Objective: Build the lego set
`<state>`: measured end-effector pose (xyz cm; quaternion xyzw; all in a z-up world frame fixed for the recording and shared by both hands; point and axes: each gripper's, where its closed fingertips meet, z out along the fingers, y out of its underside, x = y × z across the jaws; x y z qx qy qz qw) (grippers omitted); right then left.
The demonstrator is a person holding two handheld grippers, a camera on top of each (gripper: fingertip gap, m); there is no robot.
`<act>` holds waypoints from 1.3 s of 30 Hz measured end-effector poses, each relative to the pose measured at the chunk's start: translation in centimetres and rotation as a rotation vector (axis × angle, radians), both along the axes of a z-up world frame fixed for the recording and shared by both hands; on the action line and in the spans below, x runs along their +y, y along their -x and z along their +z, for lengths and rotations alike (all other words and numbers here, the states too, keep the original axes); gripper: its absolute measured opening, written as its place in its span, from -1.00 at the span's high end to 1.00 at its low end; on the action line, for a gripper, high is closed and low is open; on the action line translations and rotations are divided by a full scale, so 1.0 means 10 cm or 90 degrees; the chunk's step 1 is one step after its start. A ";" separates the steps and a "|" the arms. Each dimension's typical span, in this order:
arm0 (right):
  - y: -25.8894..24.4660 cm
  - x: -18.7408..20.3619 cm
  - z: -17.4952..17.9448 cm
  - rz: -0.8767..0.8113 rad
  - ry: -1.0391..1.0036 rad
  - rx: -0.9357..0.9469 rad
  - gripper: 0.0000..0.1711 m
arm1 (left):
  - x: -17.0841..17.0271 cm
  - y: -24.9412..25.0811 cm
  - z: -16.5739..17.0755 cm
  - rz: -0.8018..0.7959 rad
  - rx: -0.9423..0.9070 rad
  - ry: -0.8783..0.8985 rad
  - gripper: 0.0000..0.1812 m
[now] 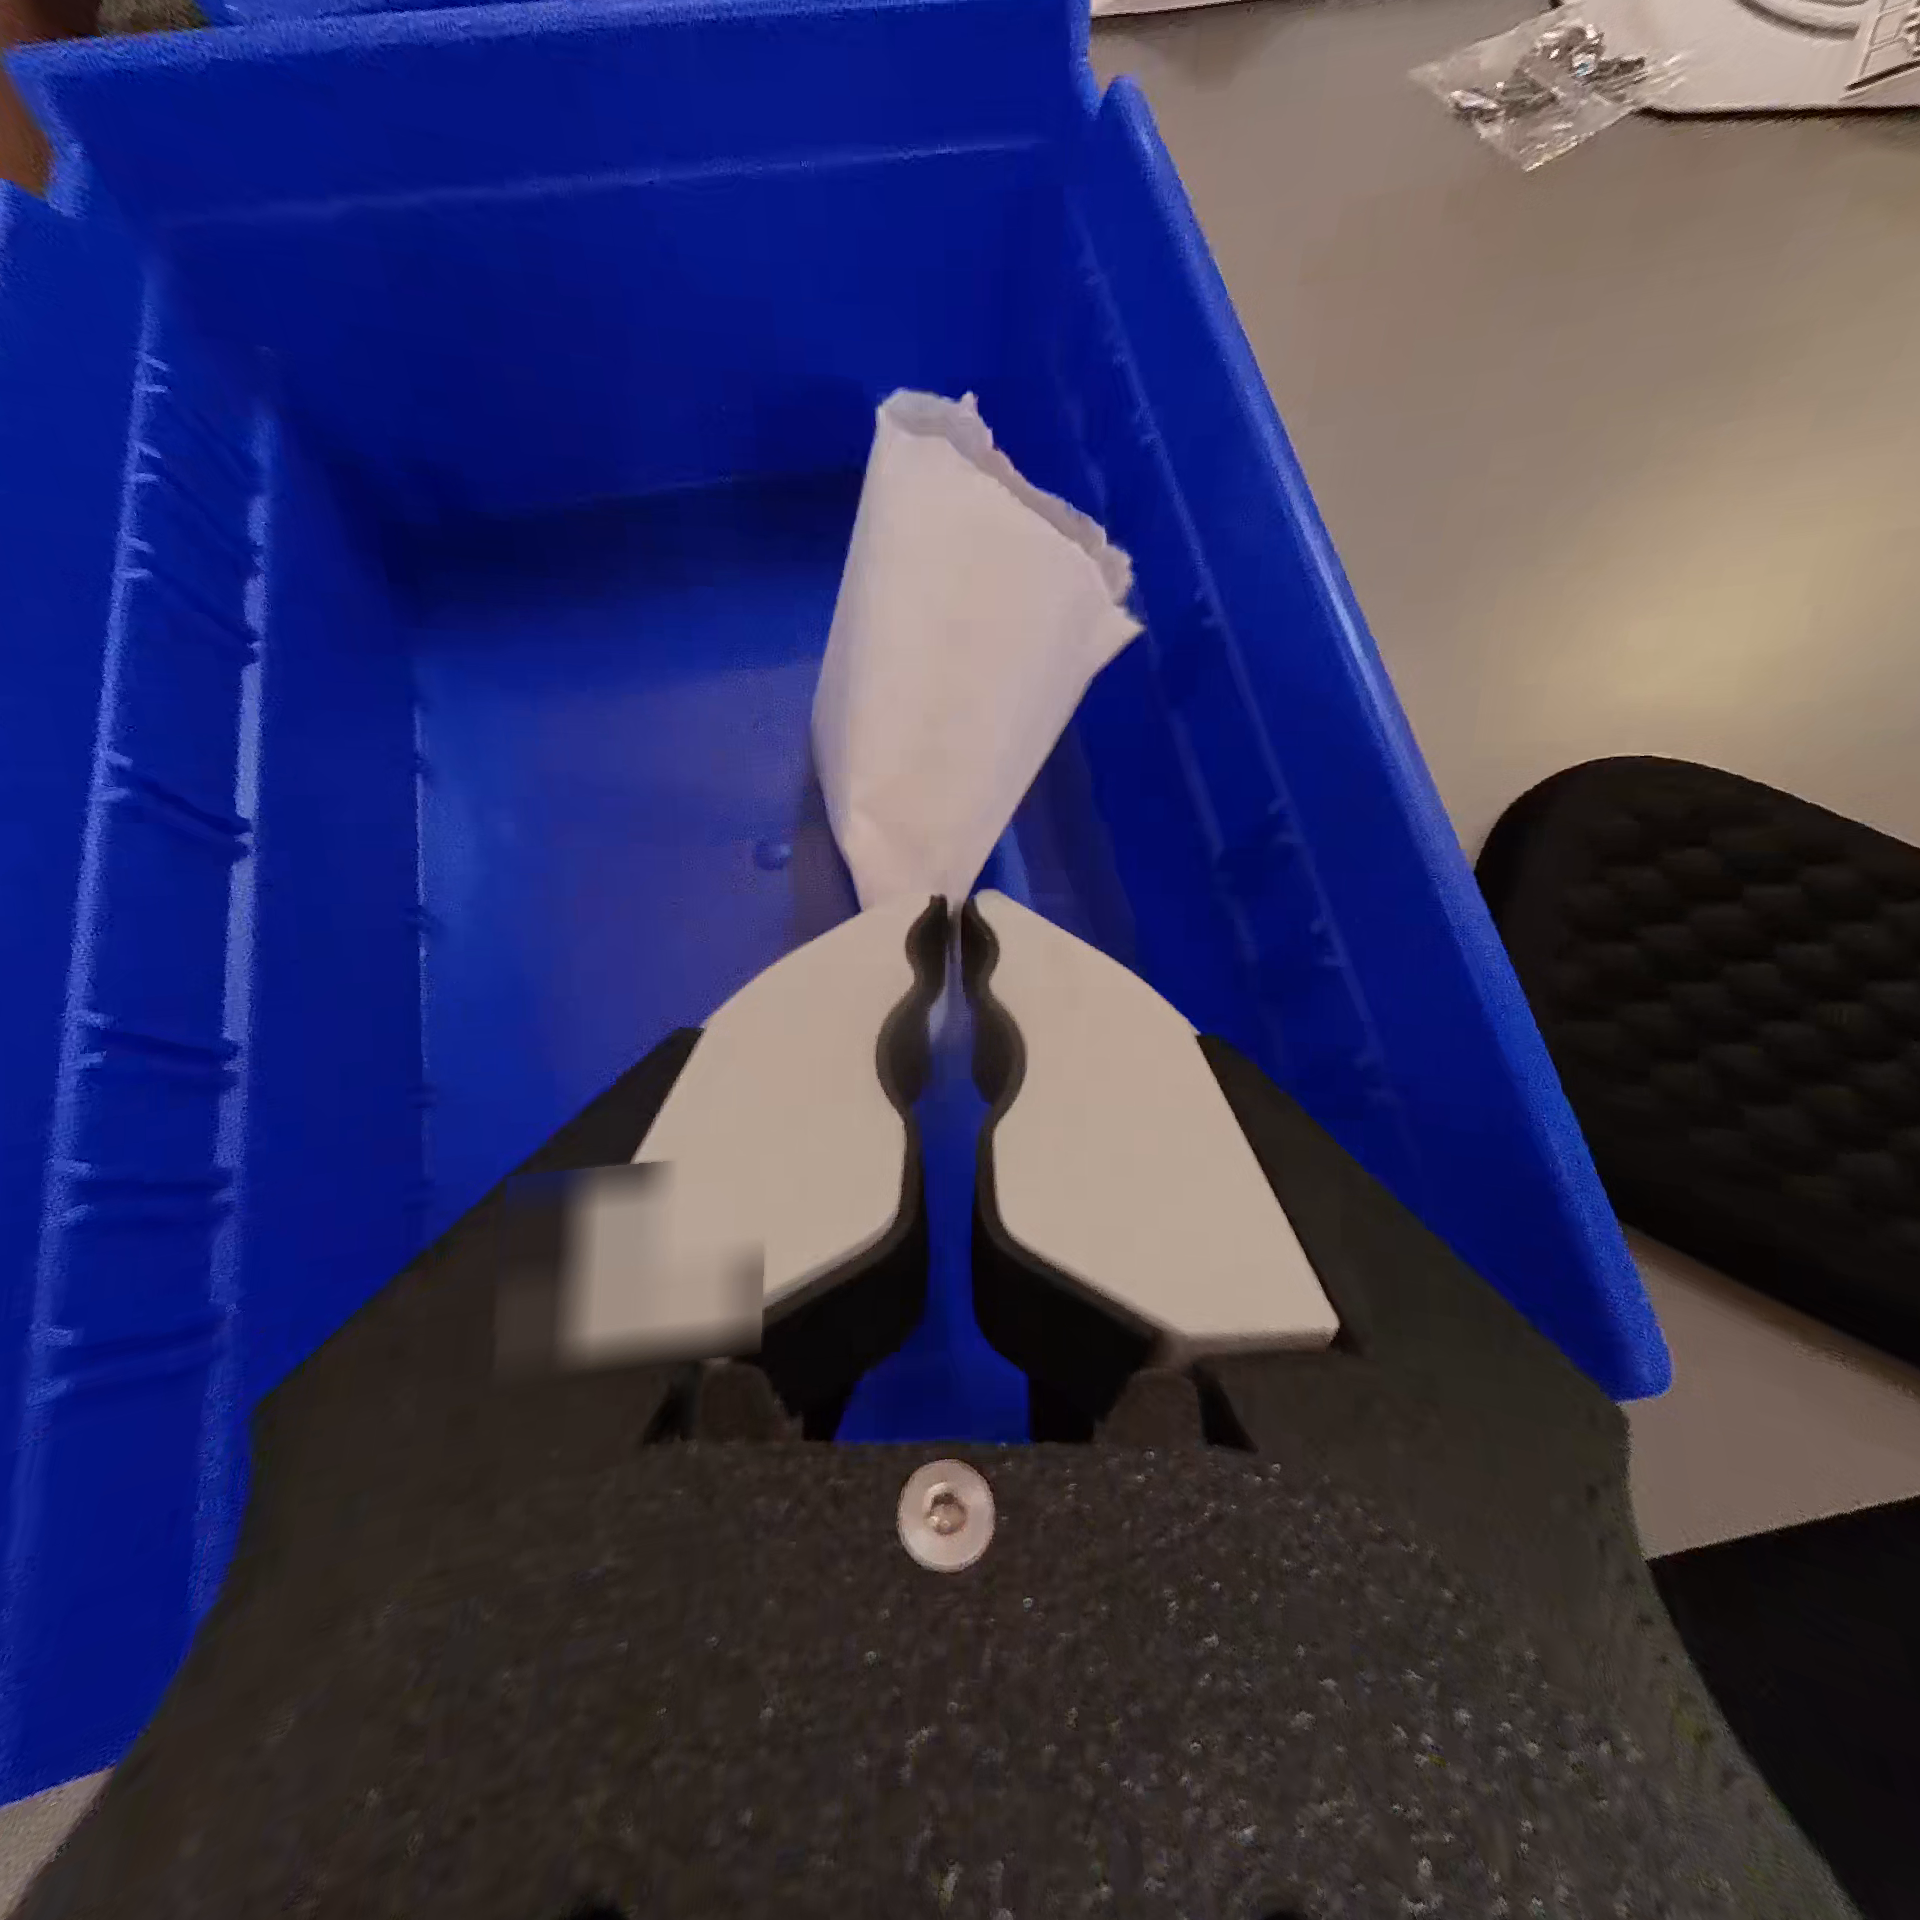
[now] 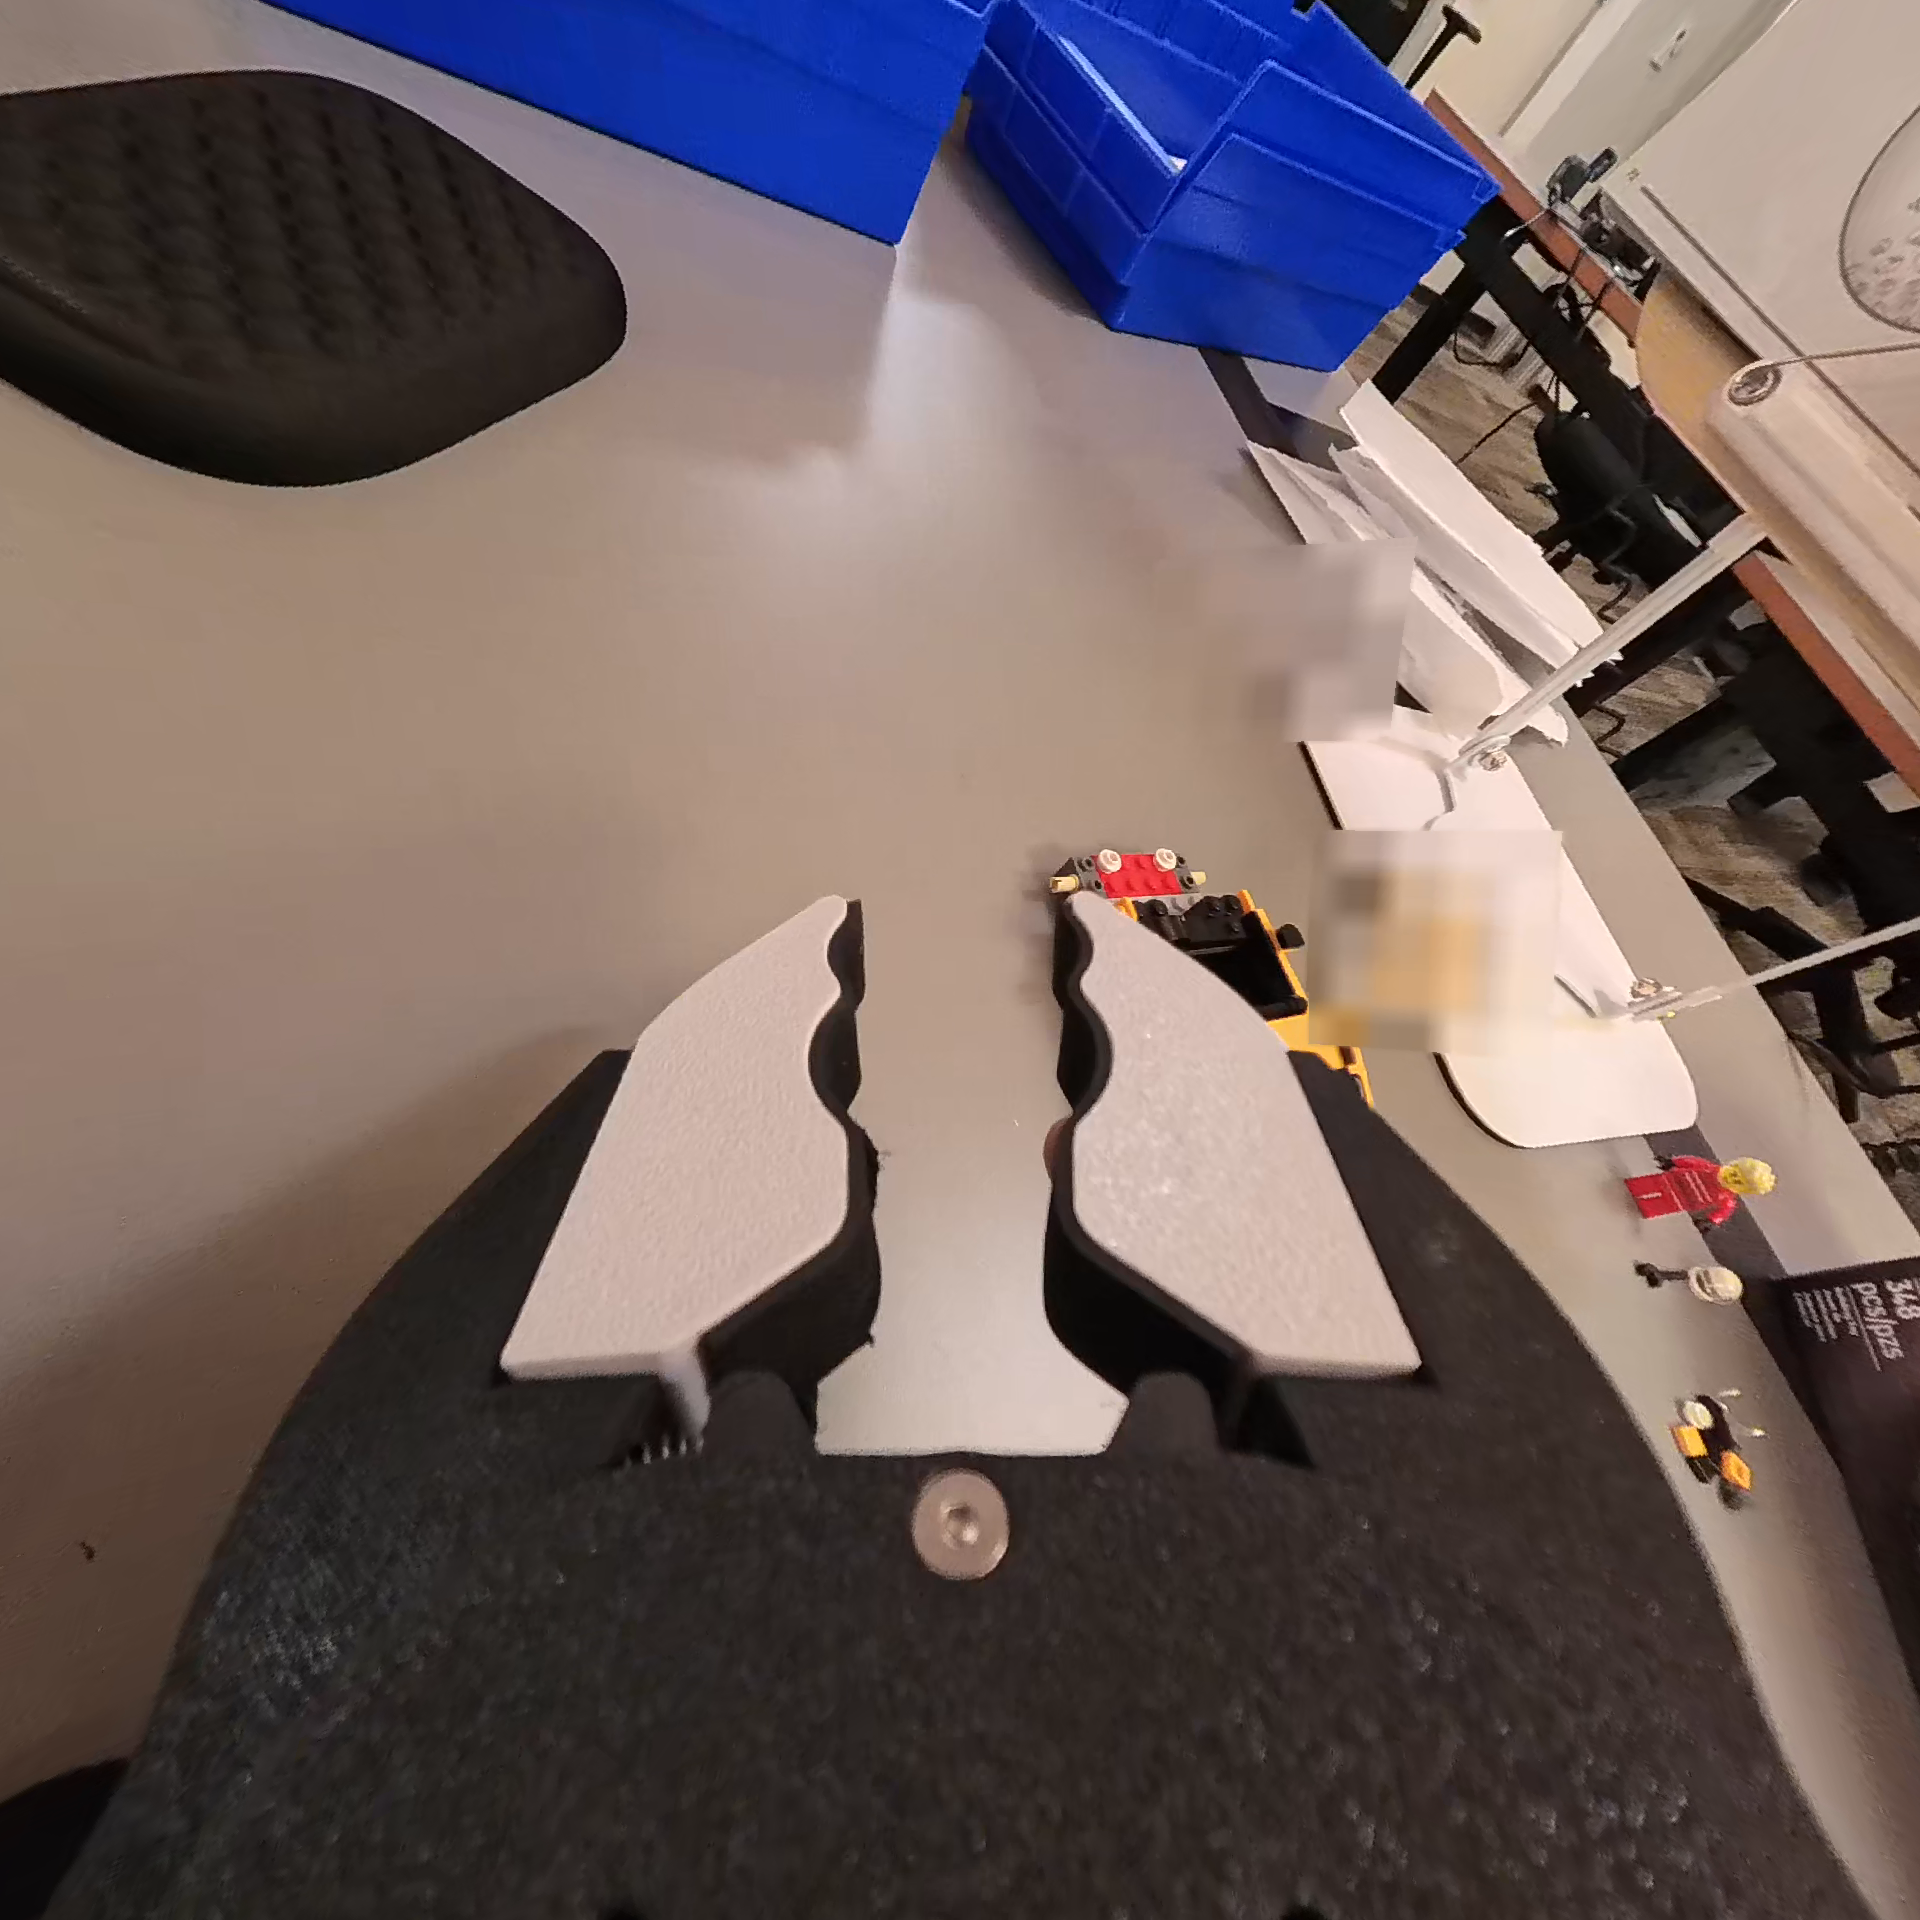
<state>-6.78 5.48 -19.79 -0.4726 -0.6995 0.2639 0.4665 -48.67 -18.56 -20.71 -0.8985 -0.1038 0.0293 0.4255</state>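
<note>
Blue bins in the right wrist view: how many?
2, possibly more. One large blue bin sits along the table's far edge; a smaller divided bin stands to its right. The frame crops both, so others may be hidden.

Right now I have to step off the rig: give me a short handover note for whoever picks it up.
Left gripper: shut on a torn white paper bag, held over the open blue bin.
Right gripper: open, holding nothing, hovering above the grey table.
Partly built yellow lego vehicle sits just right of the right gripper; minifigure and small loose parts lie nearer the table's right edge.
Done: part of the vehicle is assembled.
Left: probably drop the bag, then continue building.
</note>
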 end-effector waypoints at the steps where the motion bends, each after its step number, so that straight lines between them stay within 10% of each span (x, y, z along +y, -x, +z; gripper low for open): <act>1: 0.00 0.00 -0.01 0.000 0.001 -0.002 0.60 | 0.00 -0.02 0.01 -0.002 -0.005 -0.007 0.92; 11: 0.00 0.01 -0.03 -0.002 0.001 -0.005 0.60 | -0.34 -0.38 0.53 -0.107 -0.037 -0.055 0.57; 18: -0.04 0.10 0.02 -0.021 0.000 0.003 0.60 | -0.57 -0.90 -0.14 -0.253 0.064 0.167 0.63; 25: -0.22 0.27 0.08 -0.070 0.013 0.020 0.60 | 0.13 -1.24 -0.25 -0.301 0.195 0.225 0.76; 39: -0.44 0.49 0.05 -0.132 0.044 0.032 0.60 | 1.60 -2.01 -0.23 -0.306 0.043 0.206 0.61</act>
